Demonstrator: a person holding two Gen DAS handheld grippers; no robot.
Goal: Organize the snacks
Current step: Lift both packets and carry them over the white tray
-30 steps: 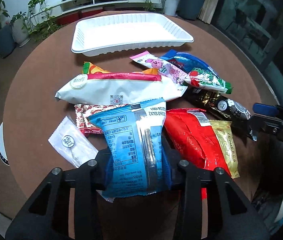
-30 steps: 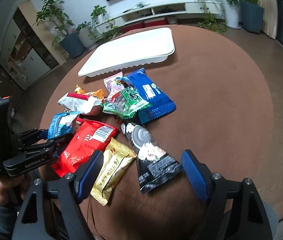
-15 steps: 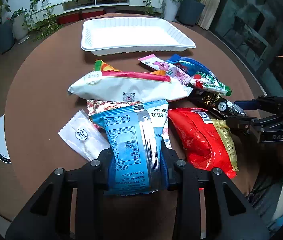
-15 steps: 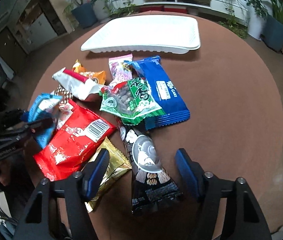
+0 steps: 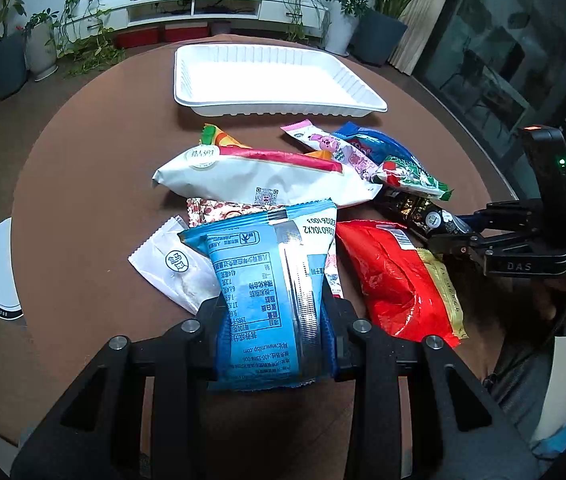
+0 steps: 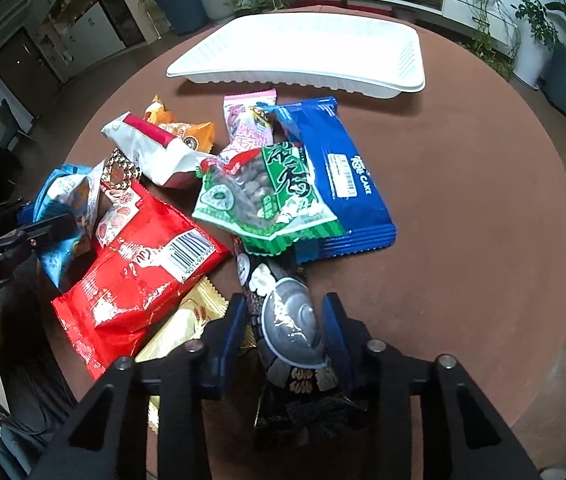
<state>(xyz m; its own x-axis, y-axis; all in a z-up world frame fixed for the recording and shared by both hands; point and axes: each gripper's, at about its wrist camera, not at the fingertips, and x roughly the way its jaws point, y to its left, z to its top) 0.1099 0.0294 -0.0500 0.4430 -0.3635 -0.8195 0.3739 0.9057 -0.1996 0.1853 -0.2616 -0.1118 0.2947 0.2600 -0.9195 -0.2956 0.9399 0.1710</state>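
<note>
My left gripper (image 5: 276, 314) is shut on a light blue snack packet (image 5: 267, 264), held just above the pile with its printed back facing the camera. From the right wrist view the same blue packet (image 6: 61, 196) hangs at the left in that gripper (image 6: 43, 236). My right gripper (image 6: 284, 320) points down over a black snack packet (image 6: 289, 312) lying on the brown table. Its jaws are closing, and the blue pads (image 6: 235, 322) touch the packet's two sides. An empty white tray (image 5: 279, 109) lies at the far side of the table.
Loose snacks lie between the grippers and the tray (image 6: 295, 80): a red packet (image 6: 135, 276), a gold one (image 6: 181, 326), a green one (image 6: 267, 196), a dark blue cake pack (image 6: 343, 184), a white and red bag (image 5: 263, 182) and a small white sachet (image 5: 171, 268). Potted plants stand beyond the table.
The right gripper has come down over the black packet and its wide jaws have narrowed onto it. The left gripper has shifted a little sideways, still holding the blue packet.
</note>
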